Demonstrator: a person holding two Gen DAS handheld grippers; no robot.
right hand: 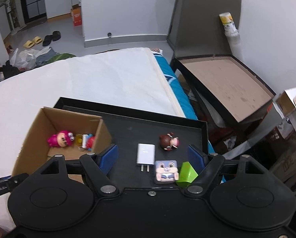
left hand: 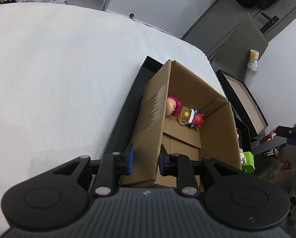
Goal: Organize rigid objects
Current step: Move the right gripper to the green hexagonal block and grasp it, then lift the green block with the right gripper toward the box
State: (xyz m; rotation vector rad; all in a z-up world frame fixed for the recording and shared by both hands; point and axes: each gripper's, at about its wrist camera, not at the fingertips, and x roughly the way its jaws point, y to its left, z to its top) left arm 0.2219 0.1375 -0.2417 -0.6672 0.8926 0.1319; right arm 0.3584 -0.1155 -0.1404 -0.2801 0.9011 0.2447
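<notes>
Grey floor (right hand: 68, 29), white walls (right hand: 128, 4)

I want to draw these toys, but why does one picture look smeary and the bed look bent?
In the right wrist view, the rabbit toy and green block look smeared by motion blur. In the left wrist view, the pink-haired doll in the cardboard box looks sharp. The fisheye lens bends the white bed edge in both views.
</notes>
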